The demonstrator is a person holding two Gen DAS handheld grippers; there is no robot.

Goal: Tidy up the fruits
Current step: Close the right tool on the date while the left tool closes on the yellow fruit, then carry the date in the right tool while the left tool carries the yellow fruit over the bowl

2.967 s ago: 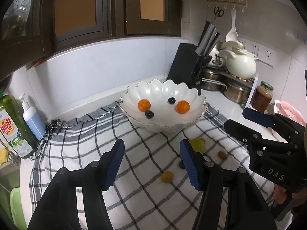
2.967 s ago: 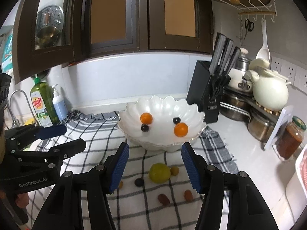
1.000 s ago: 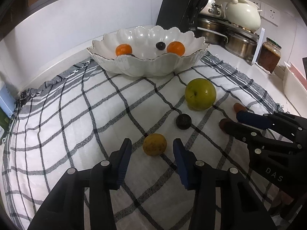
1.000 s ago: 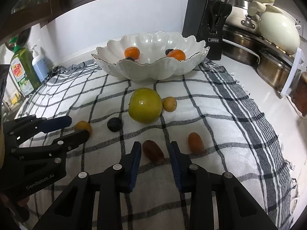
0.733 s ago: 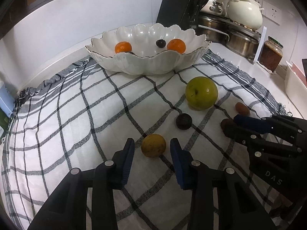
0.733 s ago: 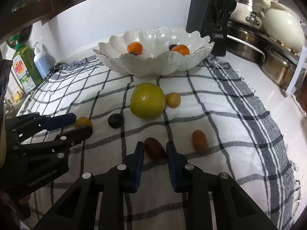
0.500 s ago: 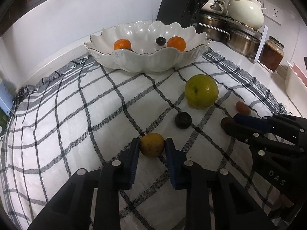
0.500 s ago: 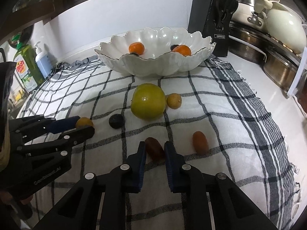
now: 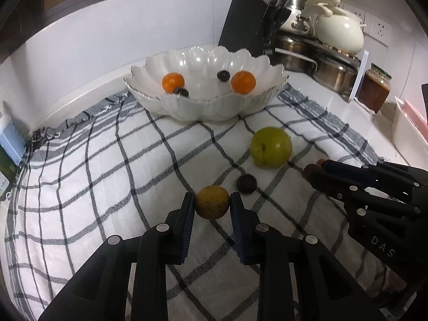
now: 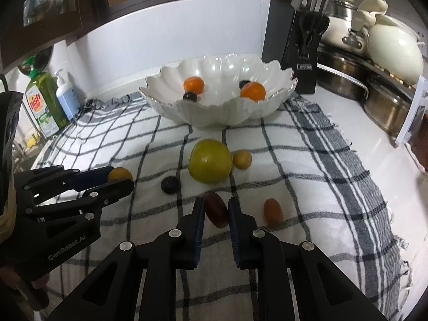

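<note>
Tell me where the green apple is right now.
The green apple lies on the checked cloth in front of the white bowl, mid-frame in the right wrist view, touching or nearly touching a small yellow fruit on its right.

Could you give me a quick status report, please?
Left hand-held gripper shut on yellow fruit. Right hand-held gripper shut on brown fruit. Bowl path clear.

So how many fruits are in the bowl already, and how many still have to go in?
Four are in the white bowl: two oranges and two dark berries. In hand: the left gripper is shut on a yellow fruit, the right gripper on a dark red fruit. Left on the cloth: the green apple, a dark berry, a small yellow fruit and an orange-brown fruit.
</note>
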